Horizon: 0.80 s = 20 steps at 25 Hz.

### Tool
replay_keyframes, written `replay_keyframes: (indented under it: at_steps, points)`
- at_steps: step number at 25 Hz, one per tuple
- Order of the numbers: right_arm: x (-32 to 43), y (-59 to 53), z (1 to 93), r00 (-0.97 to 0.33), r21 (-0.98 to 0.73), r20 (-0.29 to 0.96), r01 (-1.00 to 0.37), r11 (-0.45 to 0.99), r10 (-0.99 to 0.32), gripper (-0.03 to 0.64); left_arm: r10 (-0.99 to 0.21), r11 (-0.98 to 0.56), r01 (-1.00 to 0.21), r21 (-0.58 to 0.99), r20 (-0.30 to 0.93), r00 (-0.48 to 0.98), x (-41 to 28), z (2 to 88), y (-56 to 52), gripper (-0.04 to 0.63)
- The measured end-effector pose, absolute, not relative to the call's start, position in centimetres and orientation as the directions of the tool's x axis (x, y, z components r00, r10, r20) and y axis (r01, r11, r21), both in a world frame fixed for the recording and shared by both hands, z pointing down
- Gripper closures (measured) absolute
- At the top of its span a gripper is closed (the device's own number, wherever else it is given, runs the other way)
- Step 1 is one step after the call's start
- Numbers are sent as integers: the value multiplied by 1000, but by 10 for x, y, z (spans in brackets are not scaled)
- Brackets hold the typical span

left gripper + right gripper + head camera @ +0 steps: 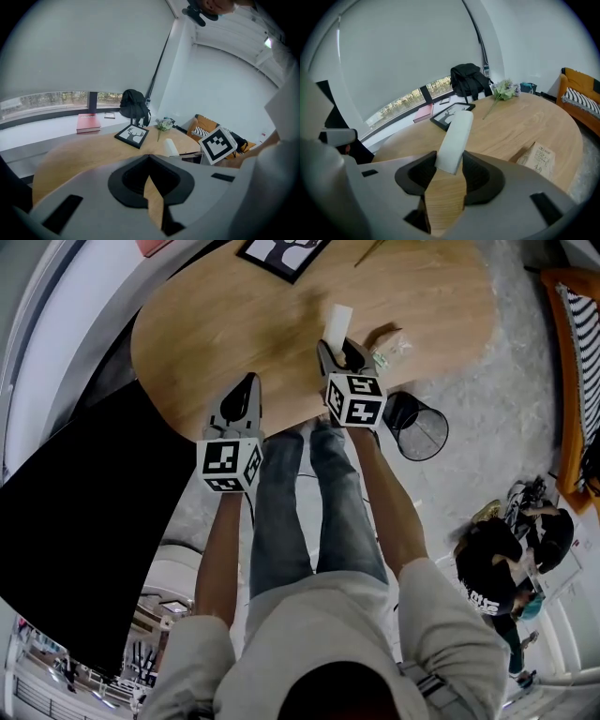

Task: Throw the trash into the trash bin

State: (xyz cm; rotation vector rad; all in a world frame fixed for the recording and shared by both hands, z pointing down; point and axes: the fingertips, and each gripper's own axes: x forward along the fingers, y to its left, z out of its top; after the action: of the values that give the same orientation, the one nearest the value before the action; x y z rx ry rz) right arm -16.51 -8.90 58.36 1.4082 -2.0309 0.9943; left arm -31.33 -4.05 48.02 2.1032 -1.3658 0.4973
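Note:
My right gripper (336, 348) (450, 164) is shut on a white oblong piece of trash (337, 322) (454, 138), which sticks up out of the jaws above the round wooden table (234, 324). A crumpled printed paper wrapper (392, 341) (536, 159) lies on the table just right of it. The black mesh trash bin (417, 426) stands on the floor by the table's near right edge. My left gripper (244, 395) (149, 159) hovers over the table's near edge, shut on nothing. The left gripper view also shows the white trash (171, 147).
A framed deer picture (281, 254) (451, 115), a flower sprig (501, 91) and a black backpack (468, 79) sit at the table's far side. A red book (88, 123) lies on the window sill. An orange sofa (572, 381) and a seated person (506, 559) are to the right.

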Motion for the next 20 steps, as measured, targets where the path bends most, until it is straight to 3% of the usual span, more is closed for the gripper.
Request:
replay_keyframes:
  at_steps: [11, 20]
  points:
    - [-126, -54, 510, -385, -272, 611, -923, 273, -692, 434, -678, -374, -891, 259, 578, 453, -277, 474, -33, 577]
    - [-88, -21, 504, -321, -243, 605, -946, 216, -728, 437, -648, -436, -865, 249, 581, 493, -246, 479, -32, 577]
